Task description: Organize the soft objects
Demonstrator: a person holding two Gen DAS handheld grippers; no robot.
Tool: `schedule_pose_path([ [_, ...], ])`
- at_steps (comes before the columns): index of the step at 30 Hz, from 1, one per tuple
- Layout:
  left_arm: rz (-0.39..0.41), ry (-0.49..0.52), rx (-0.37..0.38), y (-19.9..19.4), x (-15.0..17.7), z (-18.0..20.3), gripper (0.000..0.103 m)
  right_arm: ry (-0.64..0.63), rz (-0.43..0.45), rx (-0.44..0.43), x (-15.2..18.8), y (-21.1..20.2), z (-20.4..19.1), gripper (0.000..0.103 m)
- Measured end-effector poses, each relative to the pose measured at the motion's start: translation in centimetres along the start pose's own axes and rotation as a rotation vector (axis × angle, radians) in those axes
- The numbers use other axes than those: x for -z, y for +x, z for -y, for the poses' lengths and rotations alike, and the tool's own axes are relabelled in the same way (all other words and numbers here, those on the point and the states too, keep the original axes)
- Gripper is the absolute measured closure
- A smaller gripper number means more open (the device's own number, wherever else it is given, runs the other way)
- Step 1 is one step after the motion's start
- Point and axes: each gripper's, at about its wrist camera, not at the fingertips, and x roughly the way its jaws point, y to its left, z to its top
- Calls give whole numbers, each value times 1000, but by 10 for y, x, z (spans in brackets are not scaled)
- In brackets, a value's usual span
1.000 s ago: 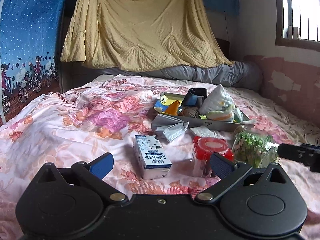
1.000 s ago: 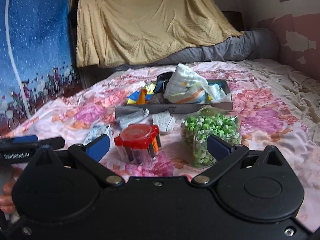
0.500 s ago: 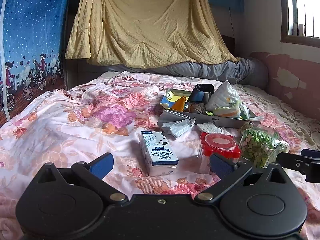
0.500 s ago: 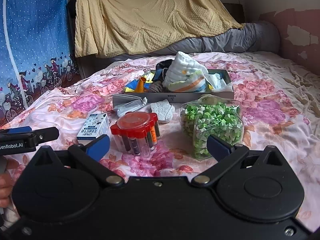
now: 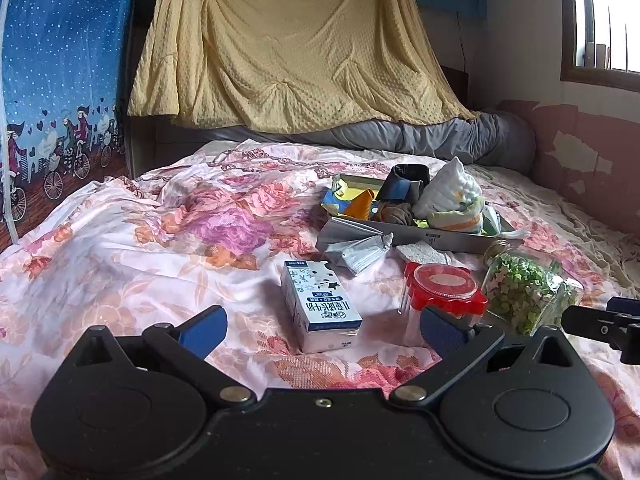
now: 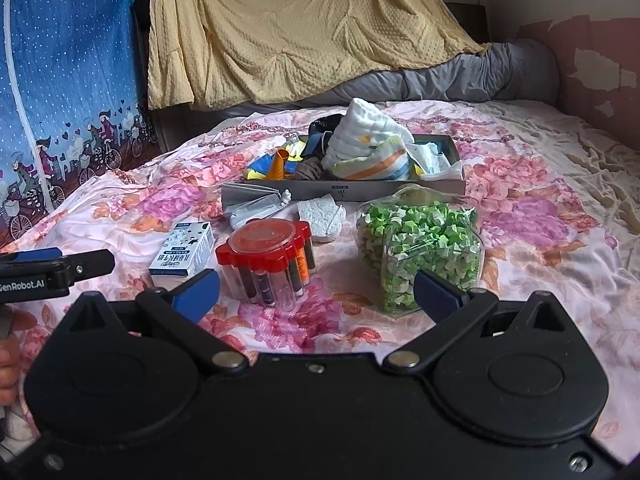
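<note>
A home bedroom: a bed with a flowered sheet [image 5: 120,248] fills the view, yellow blanket [image 5: 288,48] hanging at twelve o'clock, window [image 5: 604,16] at two.

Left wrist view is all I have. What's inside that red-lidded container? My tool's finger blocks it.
Observer: The red-lidded container holds clear tubes with dark and orange spools.
Operator: Is the right tool open or shut?
Observer: The right tool is open and empty, with the jar of green paper stars just ahead of its right finger.
Operator: Anything of me in view?
Observer: Fingers of a hand show at the picture's edge, below the left tool.
</note>
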Motion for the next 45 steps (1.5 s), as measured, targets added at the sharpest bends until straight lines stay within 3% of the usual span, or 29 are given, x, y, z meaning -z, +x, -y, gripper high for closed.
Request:
schedule_pose_path([
  [21, -30, 175, 67, 92, -47, -7, 1, -62, -62, -35, -48, 77, 10, 0],
  [30, -110, 184, 176, 149, -67, -22, 1, -155, -92, -18, -82, 126, 3, 0],
  [37, -217, 73, 306, 200, -86, -33, 1, -245, -173, -32, -117, 175, -15, 0],
  [45, -346, 91, 345, 258, -99, -26, 1, -277, -295, -1, -132, 230, -21, 0],
])
